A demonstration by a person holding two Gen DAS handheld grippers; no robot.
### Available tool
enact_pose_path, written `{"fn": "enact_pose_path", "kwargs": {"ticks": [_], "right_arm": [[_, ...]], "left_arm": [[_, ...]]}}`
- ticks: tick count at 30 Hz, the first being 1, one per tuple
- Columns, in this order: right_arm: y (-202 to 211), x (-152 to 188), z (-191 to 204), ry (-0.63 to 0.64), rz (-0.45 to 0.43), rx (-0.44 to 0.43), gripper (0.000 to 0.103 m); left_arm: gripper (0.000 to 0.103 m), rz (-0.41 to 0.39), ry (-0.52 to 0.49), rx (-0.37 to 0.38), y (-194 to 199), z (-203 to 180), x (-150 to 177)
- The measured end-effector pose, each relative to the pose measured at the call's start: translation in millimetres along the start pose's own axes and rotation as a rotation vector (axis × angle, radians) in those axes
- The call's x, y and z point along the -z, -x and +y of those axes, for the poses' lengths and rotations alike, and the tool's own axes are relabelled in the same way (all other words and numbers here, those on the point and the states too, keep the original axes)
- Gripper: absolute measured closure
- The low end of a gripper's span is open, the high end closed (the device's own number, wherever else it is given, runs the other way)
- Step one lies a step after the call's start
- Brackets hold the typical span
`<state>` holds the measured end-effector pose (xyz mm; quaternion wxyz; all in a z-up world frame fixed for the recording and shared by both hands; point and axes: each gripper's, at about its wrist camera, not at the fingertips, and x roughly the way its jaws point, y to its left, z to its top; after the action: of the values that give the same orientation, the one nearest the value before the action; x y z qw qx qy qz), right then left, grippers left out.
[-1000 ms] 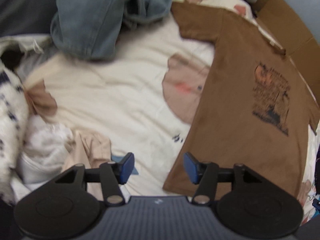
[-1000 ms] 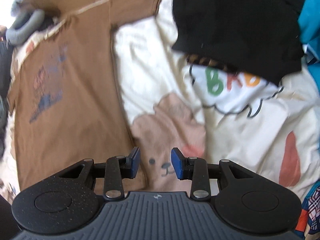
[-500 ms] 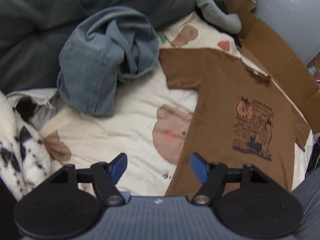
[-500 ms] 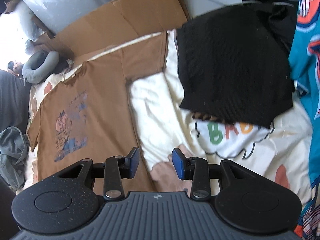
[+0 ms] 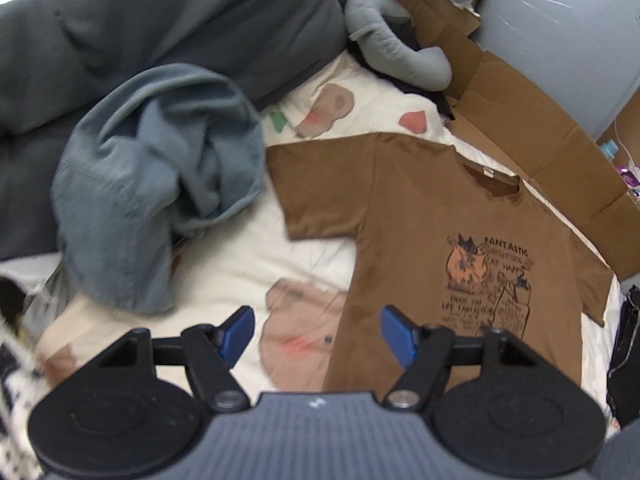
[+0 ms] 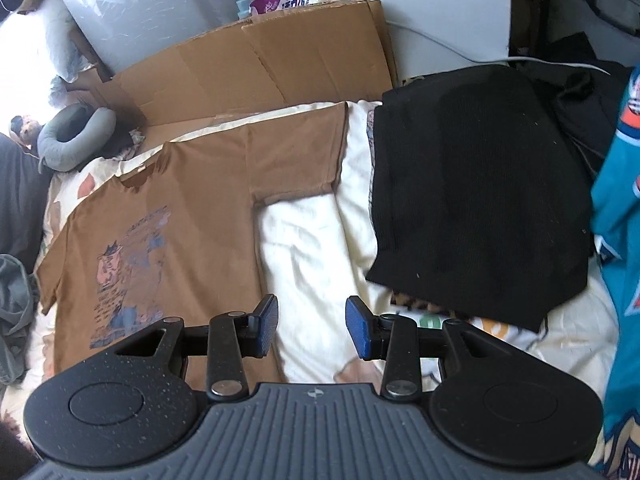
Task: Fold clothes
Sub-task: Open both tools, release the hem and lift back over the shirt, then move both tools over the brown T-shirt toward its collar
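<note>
The left gripper is seen with its blue pads set wide apart and nothing between them; its jaws have just been opening. It is held in the air above the bed, over the place where the lower left edge of the brown T-shirt meets the cream bedsheet. No cloth is touched by either pad.

The right gripper is seen with its pads at a narrower gap, also empty, and is held clear above the cream bedsheet just beside the right edge of the brown T-shirt.

The brown T-shirt is laid flat and face up on the sheet, both short sleeves spread out, its printed graphic visible on the chest and its collar turned toward the flattened cardboard that is propped along the far side of the bed.

In the left wrist view, a crumpled blue denim garment is heaped on the sheet to the left of the shirt, apart from its sleeve. A dark grey duvet is bunched behind the denim, and a grey neck pillow is lodged near the cardboard.

In the right wrist view, a folded black garment is placed on the sheet to the right of the shirt, with a strip of bare sheet between them. A teal jersey is seen at the right edge.
</note>
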<state>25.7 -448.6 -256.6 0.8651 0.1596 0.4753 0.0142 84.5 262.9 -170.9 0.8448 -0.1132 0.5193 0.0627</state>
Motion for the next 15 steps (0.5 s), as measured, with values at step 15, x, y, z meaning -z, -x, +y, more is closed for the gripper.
{"fn": "enact_pose_path", "kwargs": {"ticks": [15], "right_arm": [[-108, -34, 45, 0.066, 0.024, 0.02, 0.059]], "left_arm": [[0.057, -0.004, 0.165, -0.046, -155, 24, -40]]}}
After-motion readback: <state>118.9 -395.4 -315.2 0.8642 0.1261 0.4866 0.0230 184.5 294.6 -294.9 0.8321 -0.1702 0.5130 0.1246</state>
